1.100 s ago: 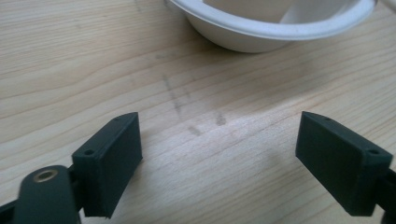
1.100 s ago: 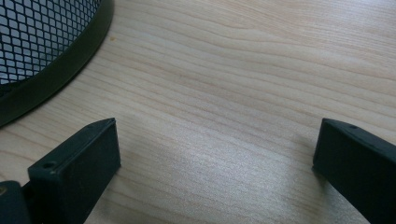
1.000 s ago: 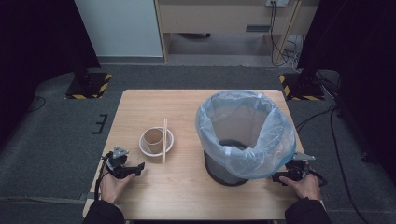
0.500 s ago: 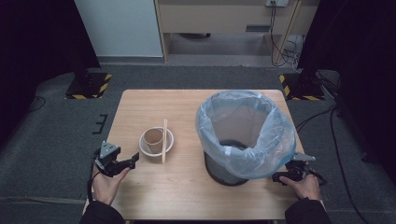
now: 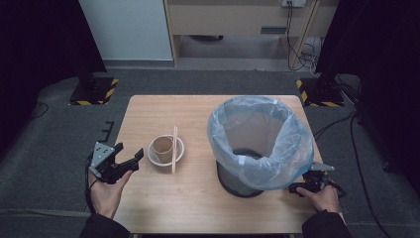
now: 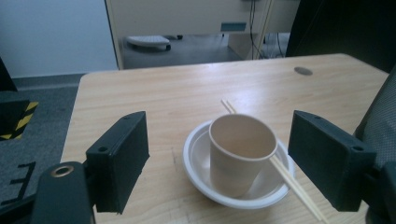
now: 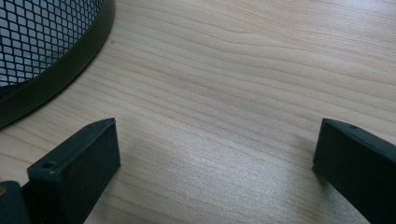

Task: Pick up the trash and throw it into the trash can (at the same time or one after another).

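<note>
A tan paper cup [image 5: 162, 147] [image 6: 240, 151] stands in a white bowl [image 5: 154, 159] [image 6: 196, 161], and a pair of wooden chopsticks [image 5: 174, 148] [image 6: 292, 184] lies across the bowl's right rim. My left gripper [image 5: 130, 154] [image 6: 240, 165] is open at the table's left edge, pointing at the bowl from a short distance, nothing between its jaws. My right gripper [image 5: 300, 187] [image 7: 215, 158] is open low over bare wood at the front right, beside the base of a black mesh bin [image 5: 237, 186] [image 7: 42, 51] lined with a pale blue bag [image 5: 257, 136].
The wooden table [image 5: 198, 203] ends close to both hands at the front edge. The tall bin takes up the right half. Grey carpet [image 5: 59, 144] surrounds the table, with stands on yellow-black feet [image 5: 94, 91] behind.
My left gripper has drawn back leftward to the table's left edge and lifted, its jaws still open toward the bowl. The right gripper has not moved.
</note>
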Available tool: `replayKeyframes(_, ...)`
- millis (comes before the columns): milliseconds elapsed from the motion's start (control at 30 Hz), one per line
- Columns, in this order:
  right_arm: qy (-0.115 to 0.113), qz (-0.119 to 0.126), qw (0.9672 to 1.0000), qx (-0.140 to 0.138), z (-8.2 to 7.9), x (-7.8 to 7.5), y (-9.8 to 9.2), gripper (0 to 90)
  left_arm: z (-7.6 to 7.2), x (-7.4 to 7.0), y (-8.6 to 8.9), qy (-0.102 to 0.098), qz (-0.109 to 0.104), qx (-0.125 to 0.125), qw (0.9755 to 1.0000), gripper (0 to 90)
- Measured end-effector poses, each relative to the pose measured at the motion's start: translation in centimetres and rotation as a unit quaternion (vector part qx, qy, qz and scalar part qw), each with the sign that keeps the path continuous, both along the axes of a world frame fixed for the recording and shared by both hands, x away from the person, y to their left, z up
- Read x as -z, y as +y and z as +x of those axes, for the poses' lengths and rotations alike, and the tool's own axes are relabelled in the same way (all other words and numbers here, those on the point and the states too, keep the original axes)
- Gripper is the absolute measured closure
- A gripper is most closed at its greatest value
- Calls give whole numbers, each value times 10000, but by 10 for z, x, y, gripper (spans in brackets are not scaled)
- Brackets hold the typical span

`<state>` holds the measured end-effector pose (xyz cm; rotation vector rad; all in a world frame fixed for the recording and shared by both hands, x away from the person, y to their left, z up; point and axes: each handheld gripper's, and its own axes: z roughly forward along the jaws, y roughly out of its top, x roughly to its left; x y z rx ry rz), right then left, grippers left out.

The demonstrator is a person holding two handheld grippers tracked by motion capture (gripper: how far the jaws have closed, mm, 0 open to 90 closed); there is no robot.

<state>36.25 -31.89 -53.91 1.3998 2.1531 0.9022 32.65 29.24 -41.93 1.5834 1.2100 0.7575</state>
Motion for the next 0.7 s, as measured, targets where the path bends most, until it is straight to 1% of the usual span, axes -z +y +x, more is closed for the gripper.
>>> replayKeyframes(133,-2,-4,10000,-5,0,0,0,8,1,-10,-1,-79,-53,34,9999,192)
replayKeyframes(300,-2,-3,10000,-16,0,0,0,8,5,-24,-3,-268,-145,89,9995,191)
replayKeyframes(533,-5,-16,10000,-41,0,0,0,8,20,-39,-11,-478,-161,212,9985,191)
replayKeyframes(567,-5,-15,10000,-46,0,0,0,8,24,-41,-14,-512,-175,223,9983,191)
replayKeyframes(633,-5,-18,10000,-50,0,0,0,8,26,-41,-14,-523,-171,226,9982,191)
replayKeyframes(700,-6,-19,10000,-53,0,0,0,8,33,-40,-17,-522,-186,219,9982,192)
